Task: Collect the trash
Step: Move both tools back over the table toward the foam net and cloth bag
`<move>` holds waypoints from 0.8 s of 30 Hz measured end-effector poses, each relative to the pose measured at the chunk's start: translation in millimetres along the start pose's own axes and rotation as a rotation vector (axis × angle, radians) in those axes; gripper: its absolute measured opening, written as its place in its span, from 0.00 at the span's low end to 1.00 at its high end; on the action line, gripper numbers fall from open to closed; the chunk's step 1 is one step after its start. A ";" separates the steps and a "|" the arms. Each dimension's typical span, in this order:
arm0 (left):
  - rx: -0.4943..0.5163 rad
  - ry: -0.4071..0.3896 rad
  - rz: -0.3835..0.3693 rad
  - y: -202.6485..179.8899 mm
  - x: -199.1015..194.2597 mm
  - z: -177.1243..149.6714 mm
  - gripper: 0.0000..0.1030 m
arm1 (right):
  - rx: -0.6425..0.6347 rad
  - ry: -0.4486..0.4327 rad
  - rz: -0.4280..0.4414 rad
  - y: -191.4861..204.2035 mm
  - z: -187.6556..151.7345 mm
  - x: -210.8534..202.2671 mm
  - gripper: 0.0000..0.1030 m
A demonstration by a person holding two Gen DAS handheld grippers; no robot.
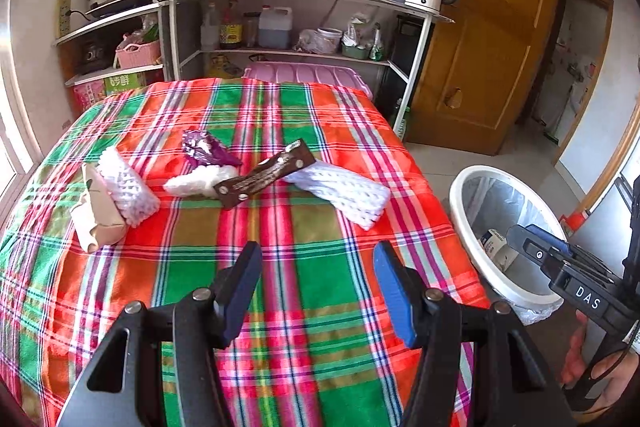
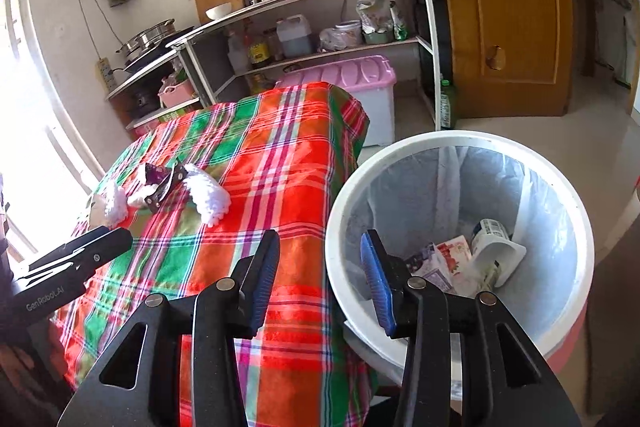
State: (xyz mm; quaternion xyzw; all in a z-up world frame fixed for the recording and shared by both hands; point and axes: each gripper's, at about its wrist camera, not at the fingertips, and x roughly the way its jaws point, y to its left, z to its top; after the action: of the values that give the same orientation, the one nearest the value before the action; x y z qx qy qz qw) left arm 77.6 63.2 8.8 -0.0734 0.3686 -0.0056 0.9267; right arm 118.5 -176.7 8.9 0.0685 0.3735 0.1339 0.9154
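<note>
The left gripper (image 1: pixel 318 281) is half open and empty, nearer the brown wrapper (image 1: pixel 264 175), which lies slanted ahead on the counter (image 1: pixel 320 227). The right gripper (image 2: pixel 320 277), half open and empty, is over the bin (image 2: pixel 460 143) edge.

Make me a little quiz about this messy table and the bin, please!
1. True or false: the brown wrapper lies partly on top of a white foam net.
2. What is already in the bin? A) only a bottle B) a white cup and some cartons C) nothing
3. Fill in: both the left gripper and the right gripper have their jaws ____ with nothing between them.

Key: 1 true; 2 B; 3 open.
</note>
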 end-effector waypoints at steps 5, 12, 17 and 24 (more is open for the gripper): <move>-0.049 -0.013 0.049 33.2 -7.5 -1.7 0.60 | -0.043 0.013 0.030 21.2 3.5 10.4 0.46; -0.133 -0.024 0.092 81.5 -13.0 -2.3 0.64 | -0.142 0.039 0.093 55.7 12.3 29.0 0.49; -0.174 -0.028 0.139 113.1 -12.6 -1.1 0.66 | -0.199 0.049 0.114 76.8 21.1 48.3 0.54; -0.225 0.003 0.158 145.6 -0.8 -0.9 0.69 | -0.294 0.100 0.084 99.6 32.4 87.1 0.56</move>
State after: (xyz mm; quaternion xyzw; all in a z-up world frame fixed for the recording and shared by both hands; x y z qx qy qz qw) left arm 70.0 207.2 -11.7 -0.1475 0.3728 0.1088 0.9096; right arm 181.6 -56.6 -3.6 -0.0574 0.3918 0.2285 0.8894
